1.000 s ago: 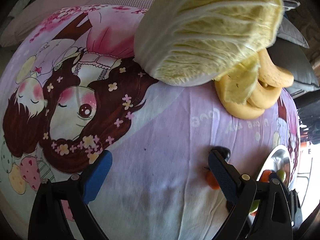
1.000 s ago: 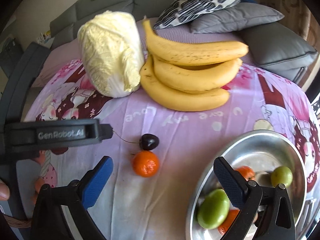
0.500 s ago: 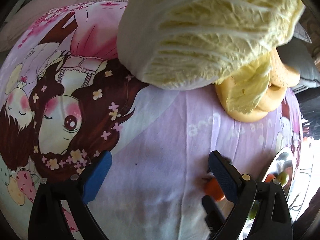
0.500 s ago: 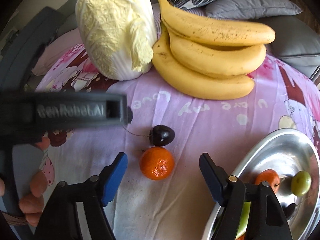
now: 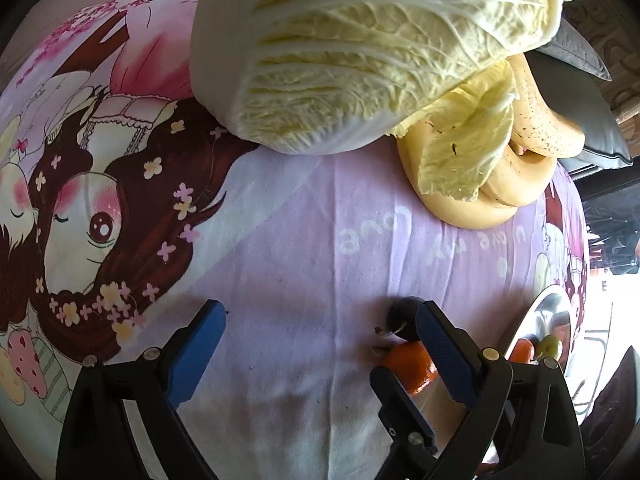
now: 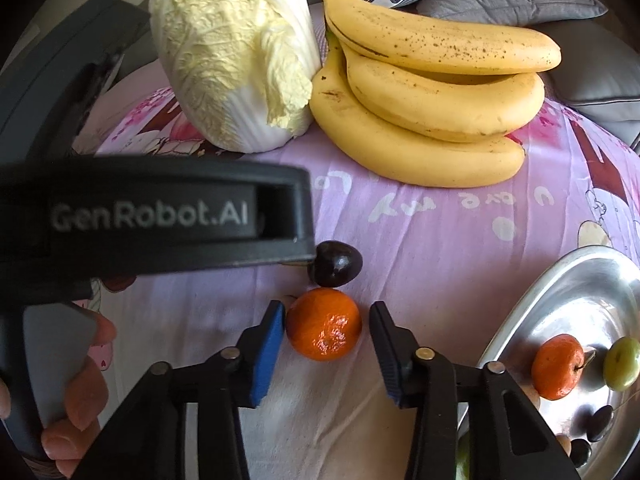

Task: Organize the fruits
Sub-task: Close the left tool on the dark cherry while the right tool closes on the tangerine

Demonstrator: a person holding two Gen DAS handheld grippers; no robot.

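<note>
right wrist view: our right gripper (image 6: 326, 330) is closing around the small round orange mandarin (image 6: 324, 329) on the purple printed cloth (image 6: 440, 256), pads not yet pressing. left gripper (image 5: 318, 344) stands wide, empty. the fruit may roll against the dark cherry (image 6: 335, 268) if one pad touches first.

"GenRobot.AI" stands in grey letters on the left hand-held gripper (image 6: 152, 216); pale upside-down lettering on the printed cloth (image 6: 440, 240) stays unreadable.

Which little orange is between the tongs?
The small round orange mandarin on the purple cloth, between the closing right tongs. The other orange mandarin sits in the shiny metal bowl.
</note>
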